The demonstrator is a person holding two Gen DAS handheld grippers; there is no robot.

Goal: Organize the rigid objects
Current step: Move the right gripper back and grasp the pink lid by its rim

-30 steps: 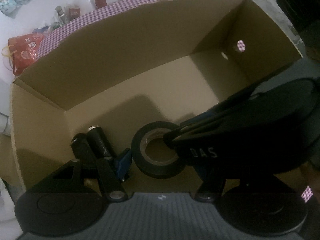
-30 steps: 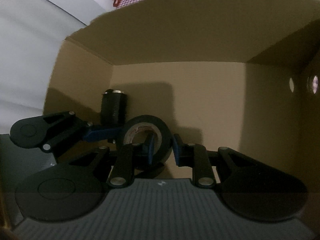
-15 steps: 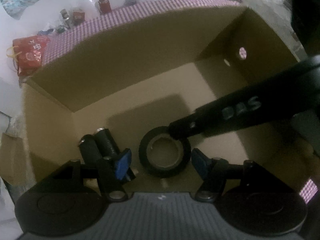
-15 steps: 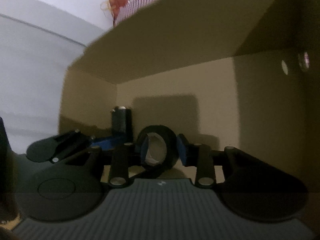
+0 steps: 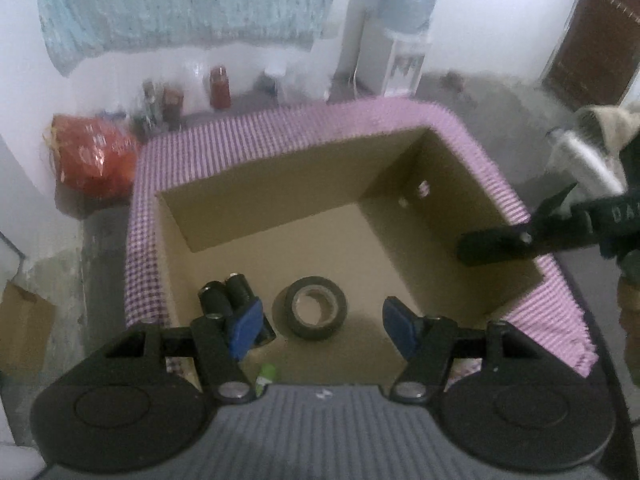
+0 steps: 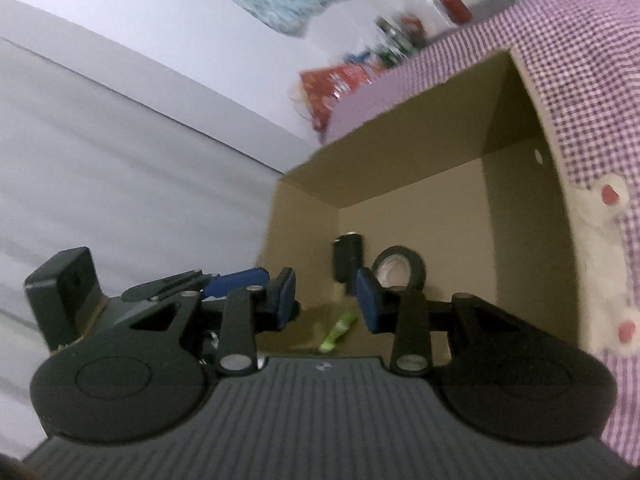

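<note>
A cardboard box (image 5: 280,184) wrapped outside in purple checked cloth stands open below me. On its floor lie a black tape roll (image 5: 316,330), two black cylinders (image 5: 224,296) to its left and a small green item (image 5: 266,374) near the front wall. My left gripper (image 5: 324,326) hangs open above the roll, touching nothing. My right gripper (image 6: 326,296) is over the box's right rim, its jaws opening with nothing between them. The tape roll (image 6: 416,270) and the cylinders (image 6: 350,256) lie well beyond it. One of its fingers (image 5: 492,246) shows at the right.
Behind the box are a red bag (image 5: 92,156), several jars (image 5: 220,86) and a water dispenser (image 5: 400,52). A brown door (image 5: 592,32) is at the far right. A pale wall (image 6: 120,160) fills the left of the right wrist view.
The right gripper let go of the tape roll, which now lies on the box floor. Both grippers rose and drew back out of the box, the right one off to the box's right side.
</note>
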